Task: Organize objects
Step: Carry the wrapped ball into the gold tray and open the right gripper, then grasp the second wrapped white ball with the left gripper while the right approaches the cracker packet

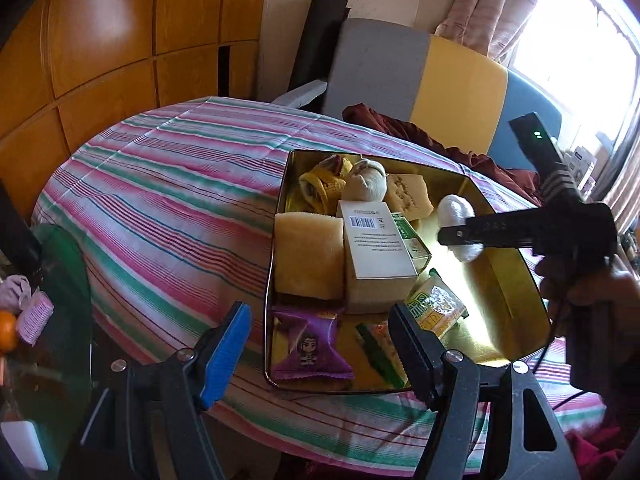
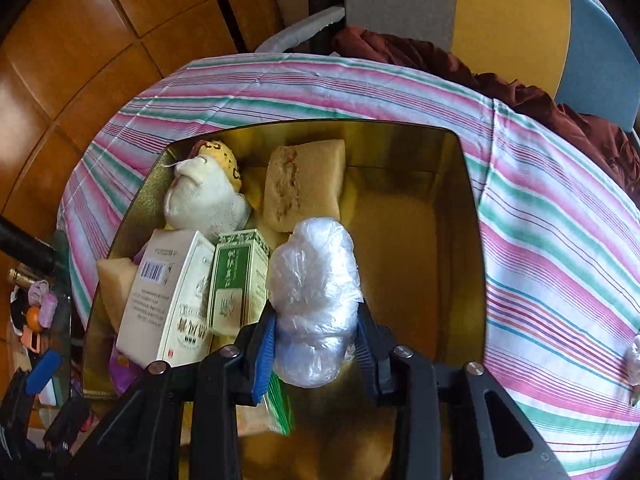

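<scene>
Plastic-wrapped bundle | my right gripper clamps it over tin's bare right side for dropping | left gripper apart, idle, lower frame

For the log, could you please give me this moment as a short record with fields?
surface: striped cloth
container: gold tin, open, on the cloth
right gripper: shut on plastic bundle, held over the tin's bare right side
left gripper: open, holding nothing, at the tin's near edge
in tin, left side: white box, green box, sponges, purple packet, cloth pouch
</scene>
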The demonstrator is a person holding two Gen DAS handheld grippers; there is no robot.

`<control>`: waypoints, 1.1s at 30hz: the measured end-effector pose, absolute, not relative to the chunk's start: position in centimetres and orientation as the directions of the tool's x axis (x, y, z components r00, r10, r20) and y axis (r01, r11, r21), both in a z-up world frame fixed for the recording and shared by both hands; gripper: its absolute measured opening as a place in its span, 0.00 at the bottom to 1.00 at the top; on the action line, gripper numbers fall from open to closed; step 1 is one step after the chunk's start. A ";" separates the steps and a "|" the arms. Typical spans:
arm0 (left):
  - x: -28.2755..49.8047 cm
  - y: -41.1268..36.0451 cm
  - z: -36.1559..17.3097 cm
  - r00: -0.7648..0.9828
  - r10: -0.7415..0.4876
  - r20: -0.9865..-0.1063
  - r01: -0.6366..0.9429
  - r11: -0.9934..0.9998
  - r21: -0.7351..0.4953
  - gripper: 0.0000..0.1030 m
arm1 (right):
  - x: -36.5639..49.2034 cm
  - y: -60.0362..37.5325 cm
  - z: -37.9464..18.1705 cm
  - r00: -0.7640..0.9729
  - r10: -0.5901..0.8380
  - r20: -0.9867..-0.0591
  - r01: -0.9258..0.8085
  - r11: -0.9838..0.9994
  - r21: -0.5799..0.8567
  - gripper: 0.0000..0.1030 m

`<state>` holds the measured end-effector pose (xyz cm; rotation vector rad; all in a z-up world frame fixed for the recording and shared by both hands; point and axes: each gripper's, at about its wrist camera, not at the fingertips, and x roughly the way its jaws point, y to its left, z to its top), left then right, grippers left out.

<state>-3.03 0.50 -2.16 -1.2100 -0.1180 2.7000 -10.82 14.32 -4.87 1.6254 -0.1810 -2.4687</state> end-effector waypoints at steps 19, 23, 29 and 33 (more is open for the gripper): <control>-2.6 1.0 -1.9 -0.664 0.182 -0.726 -0.135 -0.983 -0.124 0.73 | -8.3 14.2 -3.1 -0.411 -0.305 -0.859 0.118 -0.952 0.282 0.47; -2.2 1.3 -1.5 -0.674 0.178 -0.717 -0.146 -0.983 -0.106 0.73 | -6.6 15.1 -2.0 -0.441 -0.279 -0.853 0.124 -0.960 0.249 0.47; -1.6 2.1 -0.9 -0.686 0.181 -0.705 -0.173 -0.981 -0.083 0.73 | -4.2 17.4 -1.0 -0.480 -0.252 -0.840 0.106 -0.968 0.229 0.47; -1.3 2.8 -0.5 -0.690 0.188 -0.700 -0.197 -0.978 -0.069 0.73 | -2.7 19.9 -0.3 -0.508 -0.237 -0.828 0.073 -0.970 0.233 0.47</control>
